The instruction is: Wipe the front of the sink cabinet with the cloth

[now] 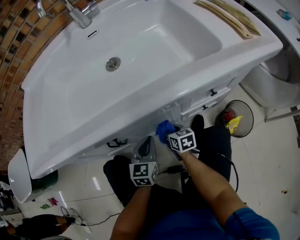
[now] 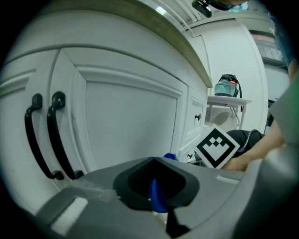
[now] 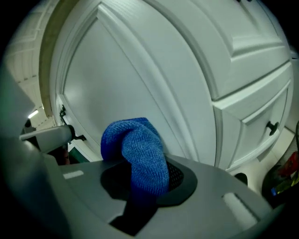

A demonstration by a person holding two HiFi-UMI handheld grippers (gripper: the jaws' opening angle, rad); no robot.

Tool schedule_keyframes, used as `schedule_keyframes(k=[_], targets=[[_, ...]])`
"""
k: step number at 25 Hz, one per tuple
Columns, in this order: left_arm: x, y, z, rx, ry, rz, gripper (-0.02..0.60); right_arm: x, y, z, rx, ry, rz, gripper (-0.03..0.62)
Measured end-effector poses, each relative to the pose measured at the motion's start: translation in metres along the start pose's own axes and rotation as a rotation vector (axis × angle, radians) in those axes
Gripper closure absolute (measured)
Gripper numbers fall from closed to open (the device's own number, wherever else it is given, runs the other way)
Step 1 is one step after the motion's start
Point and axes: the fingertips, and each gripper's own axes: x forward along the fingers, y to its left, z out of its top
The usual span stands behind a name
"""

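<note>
A person is kneeling in front of one white sink (image 1: 154,79), looking steeply down and holding two grippers against the white cabinet (image 1: 201,101) under the sink.

The right gripper (image 3: 140,184) is pinching one blue cloth (image 3: 138,149). The cloth is bulging out above the jaws and lying against a cabinet door panel, below the sink's front edge. The left gripper (image 2: 156,193) is hovering just beside the right one, under the sink's front edge. Its jaws are pressed together. A thin blue sliver is showing at their seam, and I cannot tell what it is.

Two black handles (image 2: 56,135) are standing side by side on the doors, left of the cloth. One small black knob (image 3: 271,127) is showing on a drawer to the right.

One faucet (image 1: 79,14) is sitting at the sink's back edge, and one drain (image 1: 112,63) in its basin. One round bin (image 1: 236,118) with red and yellow items is standing on the floor under the sink's right corner. The sink's overhanging rim is hiding most of the cabinet front from above.
</note>
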Motion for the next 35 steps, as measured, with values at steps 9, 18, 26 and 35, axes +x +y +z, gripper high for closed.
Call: schedule_keyframes(k=[9,18,26,35], targets=[[0.024,-0.003,-0.036,-0.007,0.129,-0.046,0.58,0.026,-0.042,-0.045,0.04,0.156,-0.121,0.513],[0.018,-0.011,-0.027,-0.097,0.085,-0.047,0.58,0.012,-0.024,-0.035,0.066,0.107,-0.081,0.513],[-0.012,-0.027,0.007,-0.076,-0.024,-0.054,0.581,-0.059,0.052,0.038,-0.041,-0.173,0.104,0.513],[-0.042,-0.04,0.076,-0.018,-0.206,-0.054,0.581,-0.145,0.082,0.148,-0.134,-0.521,0.161,0.513]])
